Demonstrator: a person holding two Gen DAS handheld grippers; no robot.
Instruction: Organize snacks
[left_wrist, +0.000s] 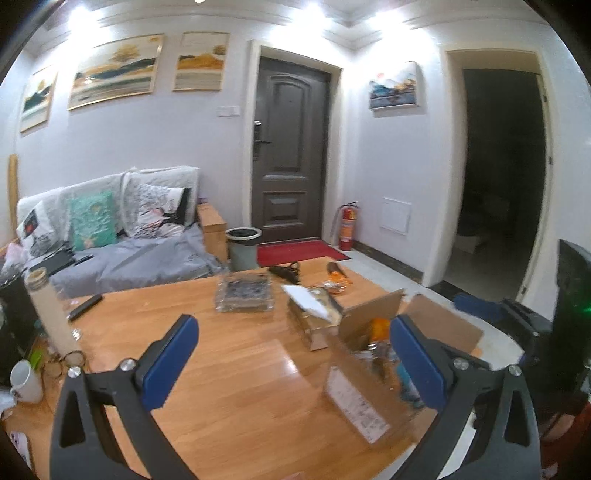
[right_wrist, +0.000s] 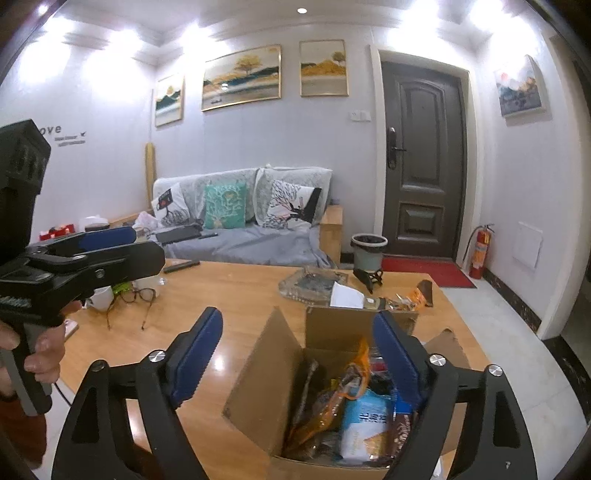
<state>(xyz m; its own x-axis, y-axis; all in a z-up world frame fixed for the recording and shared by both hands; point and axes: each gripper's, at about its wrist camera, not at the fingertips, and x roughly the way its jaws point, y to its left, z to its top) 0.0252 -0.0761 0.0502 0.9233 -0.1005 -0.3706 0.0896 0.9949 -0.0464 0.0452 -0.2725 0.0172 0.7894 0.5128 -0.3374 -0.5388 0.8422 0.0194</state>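
**Both claws spread wide over the snack box**

Right wrist view first, and it looks straight down into the open cardboard box (right_wrist: 266, 384): flaps splayed outward, plain brown corrugated walls, and a jumble of snack packets (right_wrist: 347, 398) packed inside. There's a crinkly orange wrapper, a white-and-blue pouch with an orange base, a dark brown pack at the right edge. The right gripper (right_wrist: 301, 360) hangs above it, blue ribbed pads far apart, nothing between them, its right finger over the box's interior.

The left wrist view gives none of that detail. From there the box (left_wrist: 364, 391) is seen from the side and blurred, a white shipping label on its near wall, only a flash of orange peeking out. The left gripper (left_wrist: 295, 354) is also spread open and holding nothing, over bare glossy wooden table (left_wrist: 236, 369).

What the left view does offer: a tall cylindrical bottle (left_wrist: 48, 310) and a white mug (left_wrist: 24, 380) at the table's left edge. The right view alone catches the person's left hand (right_wrist: 40, 350) wrapped around the other tool's grip, and tortoiseshell glasses (right_wrist: 133, 299) lying on the wood.

Both views share the far end: a clear glass ashtray (left_wrist: 243, 293), a tissue box (left_wrist: 314, 314) with a white sheet poking up, and loose orange wrappers (left_wrist: 336, 280) beyond it, still outside the carton.
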